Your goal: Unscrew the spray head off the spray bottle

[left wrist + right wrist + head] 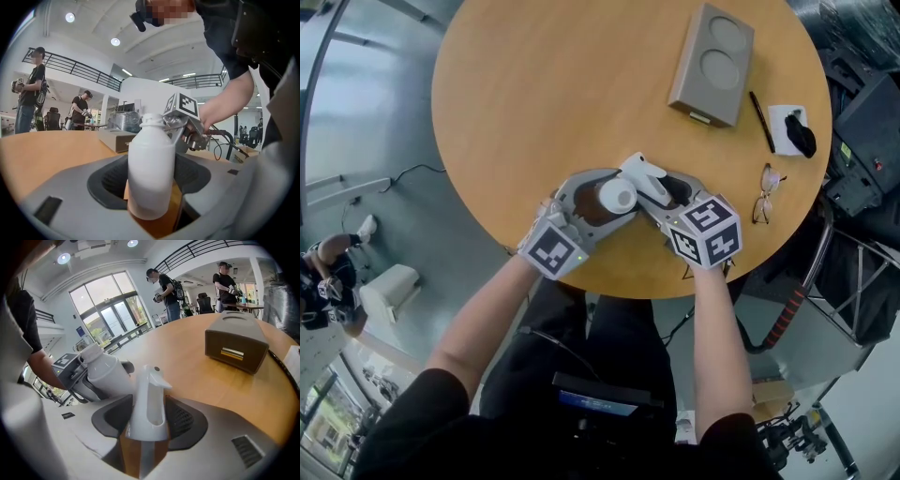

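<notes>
Over the near part of the table, we record the left gripper clamped on the spray bottle, its neck bare, and the right gripper clamped on the detached spray head.

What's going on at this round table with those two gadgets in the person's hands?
A person is working with two hand-held grippers over a round wooden table. The left gripper is clamped on a white spray bottle, and the right gripper is clamped on its spray head. The head is already off: the bottle's threaded neck is bare, and the two parts are held side by side.
</notes>
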The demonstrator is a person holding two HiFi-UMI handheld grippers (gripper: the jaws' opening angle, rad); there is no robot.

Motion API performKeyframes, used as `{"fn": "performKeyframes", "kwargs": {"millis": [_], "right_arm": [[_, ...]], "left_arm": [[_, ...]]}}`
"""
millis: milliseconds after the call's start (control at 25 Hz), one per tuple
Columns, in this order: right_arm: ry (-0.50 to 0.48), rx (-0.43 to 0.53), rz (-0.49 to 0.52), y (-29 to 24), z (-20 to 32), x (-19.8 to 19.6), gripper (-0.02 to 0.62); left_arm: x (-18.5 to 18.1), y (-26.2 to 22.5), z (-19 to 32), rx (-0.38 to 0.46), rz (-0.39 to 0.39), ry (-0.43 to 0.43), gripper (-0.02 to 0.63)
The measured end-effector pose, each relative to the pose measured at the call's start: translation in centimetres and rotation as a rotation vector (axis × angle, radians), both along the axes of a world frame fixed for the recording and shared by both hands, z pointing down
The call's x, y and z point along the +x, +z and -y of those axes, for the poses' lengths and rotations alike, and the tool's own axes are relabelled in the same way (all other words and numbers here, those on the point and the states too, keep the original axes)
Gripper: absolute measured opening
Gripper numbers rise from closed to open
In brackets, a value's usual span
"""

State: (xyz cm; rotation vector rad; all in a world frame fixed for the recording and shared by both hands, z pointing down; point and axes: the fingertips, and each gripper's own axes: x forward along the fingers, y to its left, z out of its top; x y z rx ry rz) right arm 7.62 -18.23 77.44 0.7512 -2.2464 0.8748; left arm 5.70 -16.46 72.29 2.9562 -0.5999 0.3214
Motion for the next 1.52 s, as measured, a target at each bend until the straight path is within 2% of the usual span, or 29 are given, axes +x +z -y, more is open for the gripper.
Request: {"fn": "performKeyframes", "kwargs": {"millis": [120, 280, 480, 680, 800, 960, 1040, 1240, 1520], "right_arm": [[-0.011, 0.003, -0.009, 0.0, -0.2, -0.3, 0.238], [-0.021, 0.003, -0.018, 0.1, -0.4, -0.7, 0.241], [-0.01, -0.01, -0.026, 0.5, -0.6, -0.4, 0.32], [0.004, -0.021, -0.044, 0.9, -0.7, 0.0, 0.332], [0.021, -0.032, -0.069, 0.7, -1.0, 0.8, 0.381], [0.042, -0.033, -0.102, 0.0, -1.3, 1.7, 0.39], [0.065, -0.014, -0.127, -0.8, -1.1, 2.2, 0.422], [0.095, 0.056, -0.136, -5.3, -1.1, 2.5, 0.422], [0.035, 0.257, -0.058, -15.8, -2.2, 0.5, 0.422]], "left_arm": [[-0.3, 0.4, -0.4, 0.001, 0.04, 0.006, 0.314], [-0.7, 0.3, -0.6, -0.002, 0.047, 0.0, 0.319], [-0.8, -0.1, -0.8, -0.021, 0.057, -0.001, 0.327], [-1.4, -0.8, -0.9, -0.019, 0.047, -0.011, 0.331], [-1.3, -1.4, -1.1, -0.02, 0.054, -0.01, 0.331], [-1.3, -2.9, -1.0, -0.005, 0.055, -0.025, 0.334], [-1.3, -4.0, -1.0, 0.008, 0.055, -0.023, 0.336], [-1.5, -7.3, -1.6, 0.02, 0.055, 0.016, 0.337], [-2.4, -15.0, -2.0, 0.063, 0.048, 0.033, 0.337]]}}
